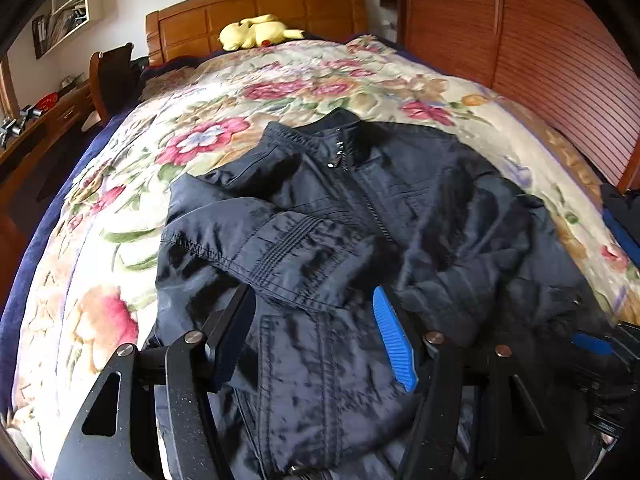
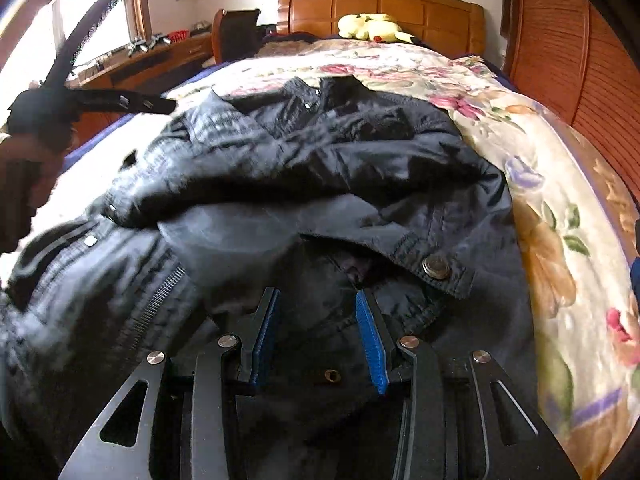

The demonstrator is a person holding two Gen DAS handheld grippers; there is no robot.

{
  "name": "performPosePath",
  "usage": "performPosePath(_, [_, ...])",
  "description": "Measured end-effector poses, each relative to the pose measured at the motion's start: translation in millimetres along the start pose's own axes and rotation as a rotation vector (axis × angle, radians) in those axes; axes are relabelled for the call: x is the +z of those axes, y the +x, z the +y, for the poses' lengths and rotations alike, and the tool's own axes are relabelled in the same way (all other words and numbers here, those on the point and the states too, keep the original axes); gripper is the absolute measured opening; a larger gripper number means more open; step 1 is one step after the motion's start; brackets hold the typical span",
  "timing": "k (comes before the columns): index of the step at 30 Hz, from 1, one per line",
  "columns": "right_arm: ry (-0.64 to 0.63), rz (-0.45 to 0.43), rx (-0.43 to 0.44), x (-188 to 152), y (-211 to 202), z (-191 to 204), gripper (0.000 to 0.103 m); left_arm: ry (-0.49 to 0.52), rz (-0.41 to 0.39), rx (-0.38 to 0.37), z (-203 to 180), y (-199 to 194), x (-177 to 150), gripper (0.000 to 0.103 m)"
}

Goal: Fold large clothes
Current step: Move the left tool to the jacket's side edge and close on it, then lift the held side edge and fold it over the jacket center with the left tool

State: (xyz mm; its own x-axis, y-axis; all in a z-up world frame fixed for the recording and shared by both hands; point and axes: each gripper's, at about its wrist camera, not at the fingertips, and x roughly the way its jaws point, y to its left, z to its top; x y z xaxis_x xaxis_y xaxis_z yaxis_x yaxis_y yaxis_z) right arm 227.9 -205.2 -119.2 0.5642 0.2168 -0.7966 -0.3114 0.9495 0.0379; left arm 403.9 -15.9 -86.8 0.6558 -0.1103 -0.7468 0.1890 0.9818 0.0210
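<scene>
- The dark navy jacket (image 1: 360, 208) lies spread on the floral bedspread (image 1: 120, 208) of the bed, collar toward the wooden headboard (image 1: 256, 12), both sleeves folded in across its zipped front.
- Left gripper (image 1: 316, 320): its fingers (image 1: 394, 340) stand apart above the jacket's lower front, with no cloth between the pads.
- Right gripper (image 2: 318, 328): its fingers (image 2: 370, 340) stand moderately apart over the jacket near a snap-button cuff (image 2: 436, 266); whether they touch the cloth is unclear.
- A yellow plush toy (image 1: 256, 32) rests by the headboard.
</scene>
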Motion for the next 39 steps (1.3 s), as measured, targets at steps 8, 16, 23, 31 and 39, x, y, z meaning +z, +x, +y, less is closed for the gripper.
performPosePath(8, [0.028,-0.078,0.028,6,-33,4,0.048,-0.039,0.071,0.015,11,30,-10,0.063])
performPosePath(16, [0.051,-0.068,0.017,7,-32,1,0.049,-0.086,0.154,-0.024,19,50,-24,0.055])
performPosePath(23, [0.043,-0.085,0.016,9,-42,4,0.049,-0.016,0.135,-0.015,1,35,-23,0.004])
performPosePath(31, [0.051,-0.092,-0.018,1,-49,-1,0.049,0.038,-0.075,0.081,-1,-45,-9,0.003])
performPosePath(39, [0.067,-0.109,-0.052,-10,-62,-7,0.049,0.106,-0.162,0.070,-22,-111,-25,0.003])
